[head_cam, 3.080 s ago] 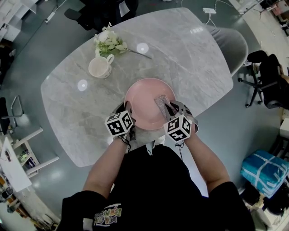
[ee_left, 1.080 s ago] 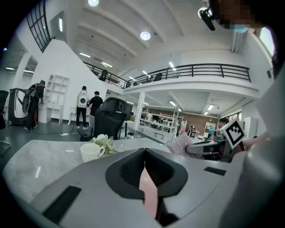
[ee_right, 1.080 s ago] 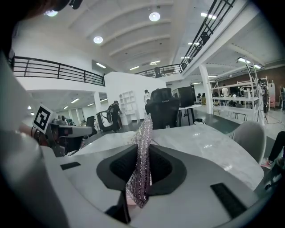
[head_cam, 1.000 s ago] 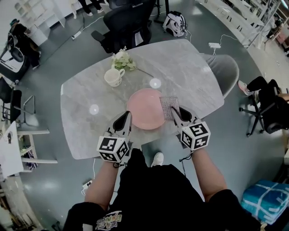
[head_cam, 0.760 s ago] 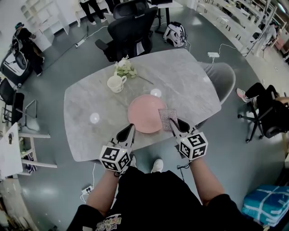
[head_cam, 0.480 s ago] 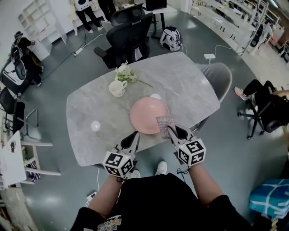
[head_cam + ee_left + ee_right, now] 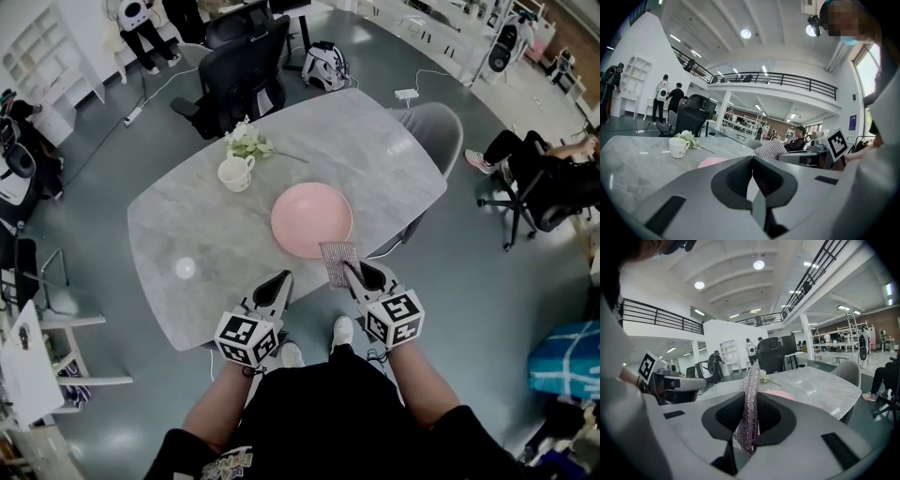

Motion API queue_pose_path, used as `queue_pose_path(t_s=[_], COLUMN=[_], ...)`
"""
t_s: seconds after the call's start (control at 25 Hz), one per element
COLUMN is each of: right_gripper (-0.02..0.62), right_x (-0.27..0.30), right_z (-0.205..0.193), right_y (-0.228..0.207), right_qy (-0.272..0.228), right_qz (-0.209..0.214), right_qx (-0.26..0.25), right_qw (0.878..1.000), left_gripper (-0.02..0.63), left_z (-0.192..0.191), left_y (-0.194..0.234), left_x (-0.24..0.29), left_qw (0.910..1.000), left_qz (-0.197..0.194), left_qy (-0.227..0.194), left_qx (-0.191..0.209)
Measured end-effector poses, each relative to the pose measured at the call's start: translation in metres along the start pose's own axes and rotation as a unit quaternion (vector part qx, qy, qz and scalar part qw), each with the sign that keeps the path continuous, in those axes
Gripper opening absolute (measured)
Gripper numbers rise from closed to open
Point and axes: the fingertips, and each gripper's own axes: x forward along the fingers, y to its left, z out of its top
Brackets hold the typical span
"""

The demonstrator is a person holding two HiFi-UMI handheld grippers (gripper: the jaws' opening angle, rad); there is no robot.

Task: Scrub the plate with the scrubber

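A pink plate [image 7: 312,218] lies on the grey marble table [image 7: 187,225] near its front edge; it shows pink behind the jaws in the left gripper view [image 7: 711,162] and in the right gripper view [image 7: 780,394]. My right gripper [image 7: 348,269] is shut on a silvery mesh scrubber [image 7: 337,262], held off the table just in front of the plate; the scrubber [image 7: 750,413] stands upright between its jaws. My left gripper [image 7: 284,280] is shut and empty, off the table's front edge, to the plate's left. The right gripper's marker cube [image 7: 837,143] and the scrubber [image 7: 771,149] show beside it.
A white mug [image 7: 233,172] and a sprig of white flowers [image 7: 247,142] sit on the far side of the table. A black office chair [image 7: 239,80] stands behind it, a grey chair [image 7: 433,122] at its right end. People stand and sit around the hall.
Both grippers have drawn back from the plate toward the person and now hang off the table's front edge. The scrubber came away with the right gripper. The plate stays where it was.
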Motion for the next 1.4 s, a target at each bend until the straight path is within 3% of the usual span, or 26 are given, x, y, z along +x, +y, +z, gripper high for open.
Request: queue_pose_path(t_s=[0.6,1.4], right_gripper=[0.071,0.069], right_x=[-0.030,-0.050], right_z=[-0.009,-0.015], right_y=[0.049,0.066], right_qy=[-0.016,-0.031], right_qz=[-0.058,-0.081], right_qx=[-0.001,0.002], right_qw=[0.998,0.996], left_gripper=[0.018,0.018], left_z=[-0.001,-0.001], left_y=[-0.009,-0.021], left_x=[-0.032,-0.050], left_qw=[0.9976,0.9957], left_qz=[-0.066,-0.086], left_qy=[0.004,-0.001], left_qx=[0.022,0.036])
